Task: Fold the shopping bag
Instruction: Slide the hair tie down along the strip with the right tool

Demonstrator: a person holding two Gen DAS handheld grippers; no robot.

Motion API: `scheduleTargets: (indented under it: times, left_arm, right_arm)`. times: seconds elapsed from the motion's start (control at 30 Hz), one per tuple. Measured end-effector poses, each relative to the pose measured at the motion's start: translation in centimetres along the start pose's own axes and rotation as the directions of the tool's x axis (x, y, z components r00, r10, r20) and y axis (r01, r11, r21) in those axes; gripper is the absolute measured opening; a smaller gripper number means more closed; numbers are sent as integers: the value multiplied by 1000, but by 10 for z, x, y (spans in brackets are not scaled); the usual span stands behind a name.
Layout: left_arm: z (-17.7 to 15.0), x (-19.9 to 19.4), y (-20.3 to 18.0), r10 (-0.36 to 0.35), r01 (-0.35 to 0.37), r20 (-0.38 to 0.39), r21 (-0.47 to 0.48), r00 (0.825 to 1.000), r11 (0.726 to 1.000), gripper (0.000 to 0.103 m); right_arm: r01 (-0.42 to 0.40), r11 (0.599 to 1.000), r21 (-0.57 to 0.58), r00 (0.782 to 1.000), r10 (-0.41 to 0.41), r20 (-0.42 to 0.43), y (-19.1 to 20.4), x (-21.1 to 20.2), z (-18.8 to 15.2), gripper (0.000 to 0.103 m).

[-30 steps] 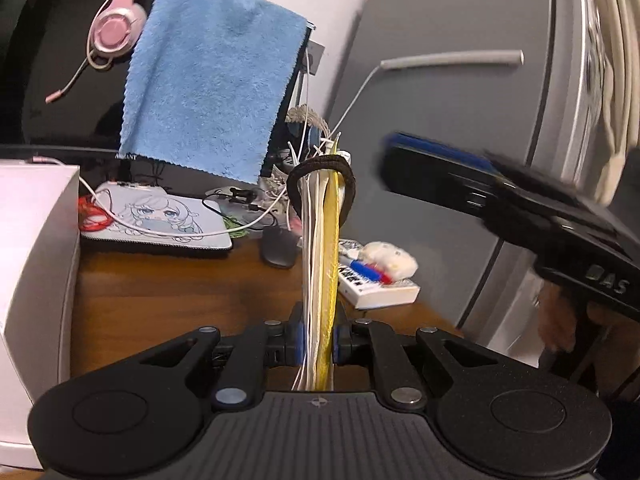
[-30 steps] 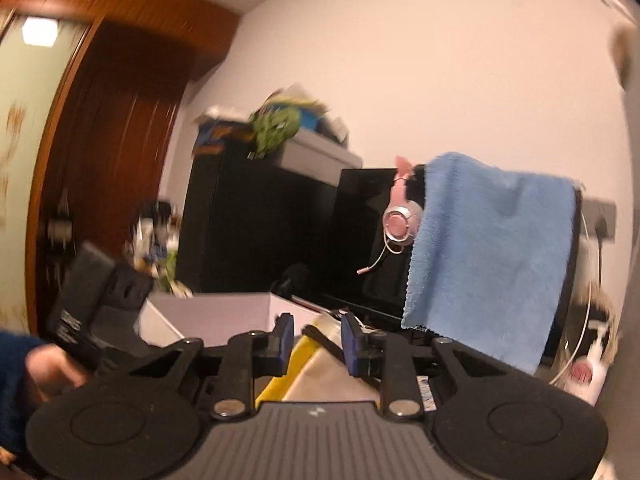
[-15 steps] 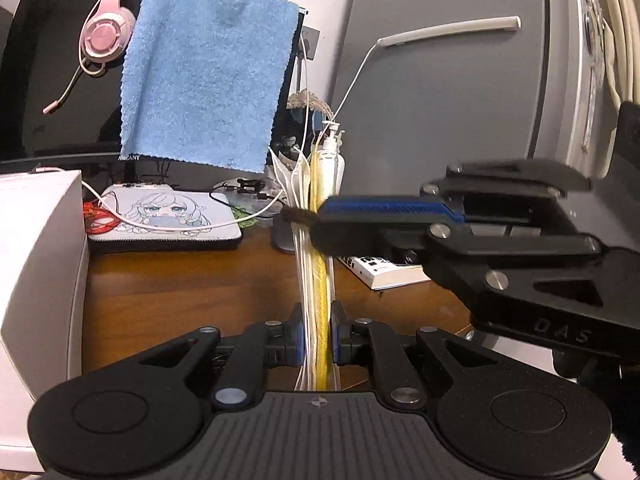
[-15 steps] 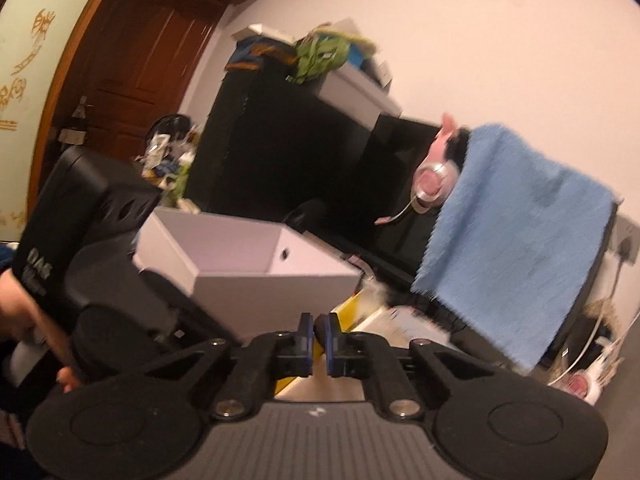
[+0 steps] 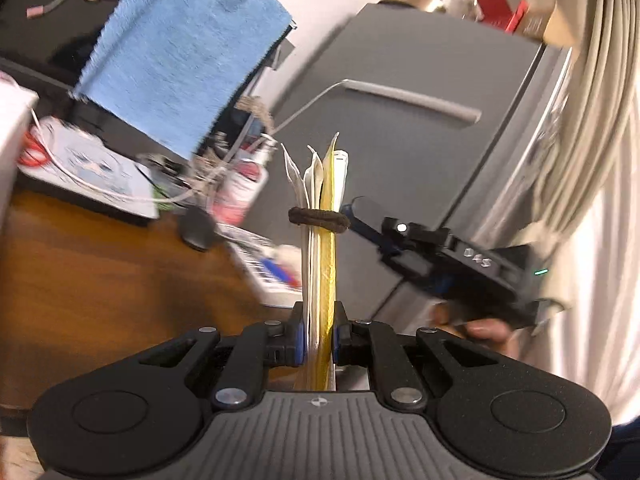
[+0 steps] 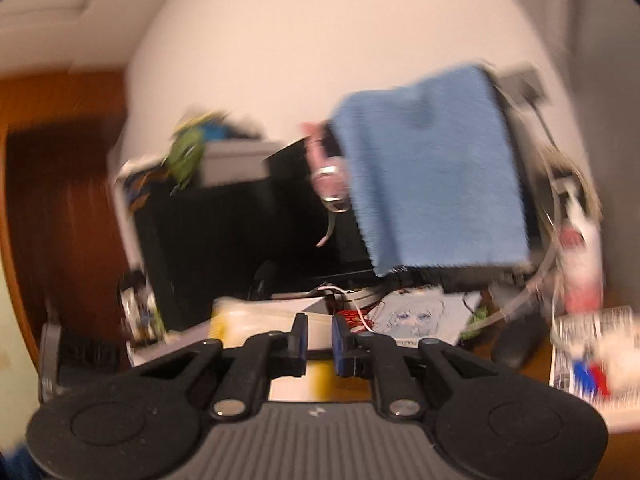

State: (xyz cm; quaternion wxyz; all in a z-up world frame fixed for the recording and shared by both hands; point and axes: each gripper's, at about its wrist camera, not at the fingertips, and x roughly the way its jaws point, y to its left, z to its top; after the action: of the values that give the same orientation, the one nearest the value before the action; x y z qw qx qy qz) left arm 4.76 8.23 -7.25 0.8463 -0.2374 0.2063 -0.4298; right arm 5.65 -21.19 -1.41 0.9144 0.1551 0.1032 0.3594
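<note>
The folded shopping bag point(image 5: 320, 264) is a flat bundle of white and yellow layers standing upright. My left gripper point(image 5: 319, 320) is shut on its lower part. A brown band point(image 5: 318, 219) is wrapped round the bundle partway up. My right gripper point(image 5: 358, 216) comes in from the right, with its tip beside the band. In the blurred right wrist view, that gripper point(image 6: 320, 336) shows a narrow gap with nothing in it. The bag point(image 6: 256, 316) lies beyond its fingers to the left.
A wooden desk point(image 5: 100, 264) carries a mouse point(image 5: 198, 226), a printed mouse pad point(image 5: 92, 168), cables and a white box point(image 5: 8, 152) at the left edge. A blue towel point(image 5: 180, 52) hangs over a monitor. A grey fridge point(image 5: 400, 140) stands right. A hand point(image 5: 484, 326) holds the right gripper.
The right gripper, shut by the band half a second ago, has drawn back to the right and parted slightly. The band now sits wrapped round the bundle. Both views have swung.
</note>
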Motion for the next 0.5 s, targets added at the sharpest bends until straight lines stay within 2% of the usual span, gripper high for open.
scheduleTargets:
  times: [0.1,0.23,0.4,0.5]
  left_arm:
    - [-1,-1,-4,-65,65,-9,-27,998,998,11]
    - [-1,0,-2,-122,121,-5,-82,993,989,11]
    - [3,-1,6,-124,125,13,-128,992,984,11]
    - [3,-2,6,-89,91,15,-118,996,989,11]
  right_arm:
    - [-83,989,126,996,80,26,-21,-5,0,13]
    - [-156,974,162,988,152,33,-28,-5,-2,13]
    - [-188,963,192,981,193,-8,-29,0,-4,17]
    - [-193,959,206,978,204,-32,-28,2,-9,17]
